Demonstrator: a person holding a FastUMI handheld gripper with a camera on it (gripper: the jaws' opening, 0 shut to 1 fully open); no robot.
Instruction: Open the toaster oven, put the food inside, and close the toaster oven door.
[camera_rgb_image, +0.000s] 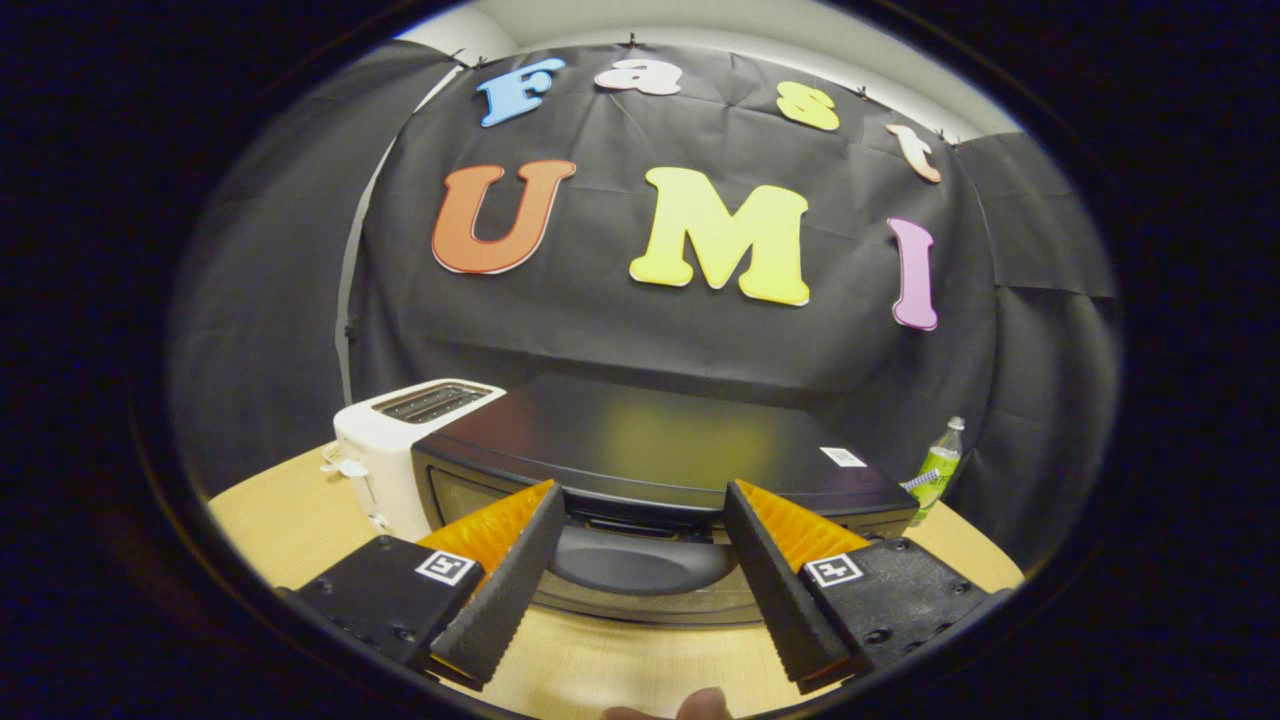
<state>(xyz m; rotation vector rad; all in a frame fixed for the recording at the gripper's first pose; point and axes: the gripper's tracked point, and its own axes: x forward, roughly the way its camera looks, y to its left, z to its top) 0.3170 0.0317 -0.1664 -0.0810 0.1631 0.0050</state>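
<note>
A black toaster oven (650, 440) stands on the wooden table (290, 520), just ahead of my fingers. My gripper (640, 495) is open, its two fingertips spread to either side of the top front edge of the oven. Between them I see the door handle (635, 524) and, below it, the curved dark glass of the door (640, 570). The door looks upright against the oven body. Neither finger touches the oven as far as I can tell, and nothing is held between them.
A white slot toaster (400, 440) stands close against the oven's left side. A green bottle (937, 470) stands at the back right of the oven. A person's fingertip (700, 705) shows behind the fingers, over the table's near part.
</note>
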